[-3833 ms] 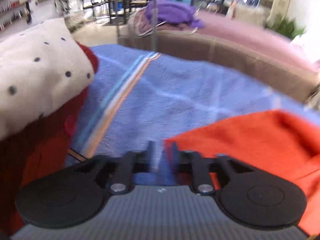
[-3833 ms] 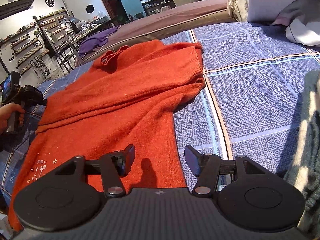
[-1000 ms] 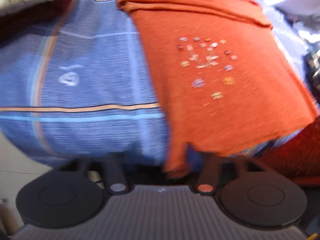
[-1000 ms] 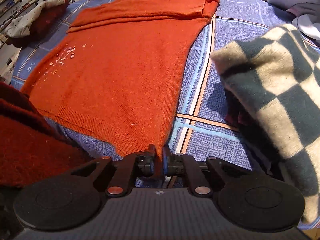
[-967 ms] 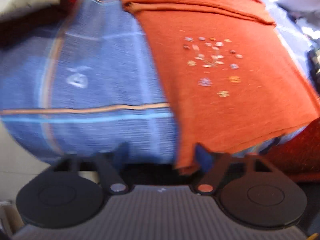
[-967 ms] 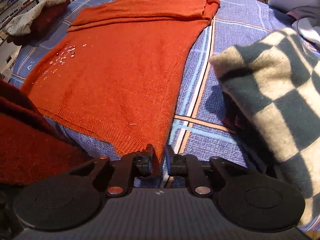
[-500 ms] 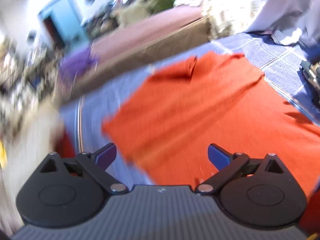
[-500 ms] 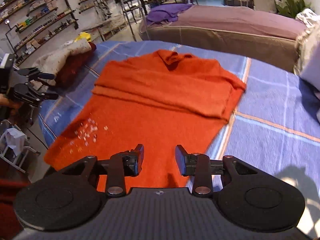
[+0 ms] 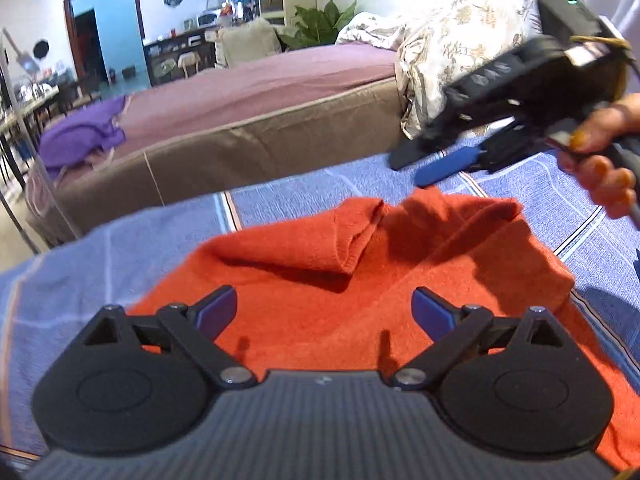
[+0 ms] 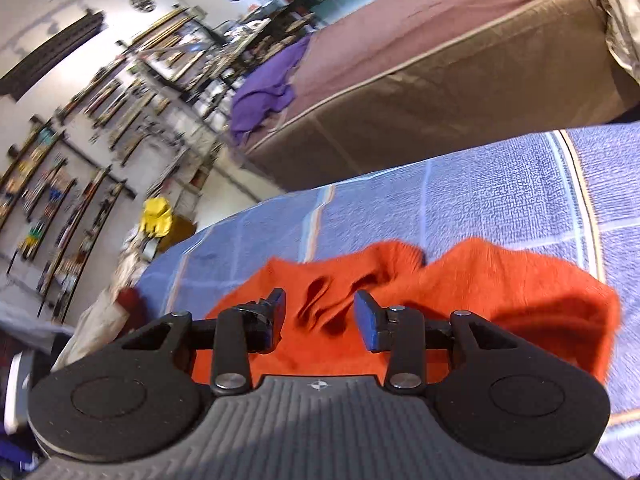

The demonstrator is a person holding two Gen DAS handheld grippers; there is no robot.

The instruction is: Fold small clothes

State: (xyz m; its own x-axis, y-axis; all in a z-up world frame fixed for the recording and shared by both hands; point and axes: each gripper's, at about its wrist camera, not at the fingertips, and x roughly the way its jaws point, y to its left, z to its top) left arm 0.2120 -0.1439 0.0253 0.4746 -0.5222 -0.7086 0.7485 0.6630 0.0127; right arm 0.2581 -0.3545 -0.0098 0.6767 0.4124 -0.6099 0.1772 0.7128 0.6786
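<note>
One orange sweater (image 9: 352, 292) lies on the blue plaid bed (image 9: 120, 248), center of the left view, lower center of the right view (image 10: 480, 288). Its top part is bunched, with one sleeve (image 9: 360, 232) folded over across the body. Two grippers in play. Left gripper (image 9: 324, 312): fingers spread wide, nothing between them, hovering over the sweater's lower body. Right gripper (image 10: 320, 312): fingers parted at a medium gap, empty, over the rumpled collar end; in the left view it shows at upper right (image 9: 452, 164), held by one hand (image 9: 600, 148), blue finger tip just above the sweater's top edge; contact cannot be told. One second bed (image 9: 248, 92) with mauve cover runs across the upper half of both views, one purple cloth (image 9: 80, 136) heaped on its left end. One plant (image 9: 324, 24) upper center of the left view. Wall shelves (image 10: 80, 152) fill the left side of the right view, blurred. One yellow item (image 10: 156, 216) at mid left.
</note>
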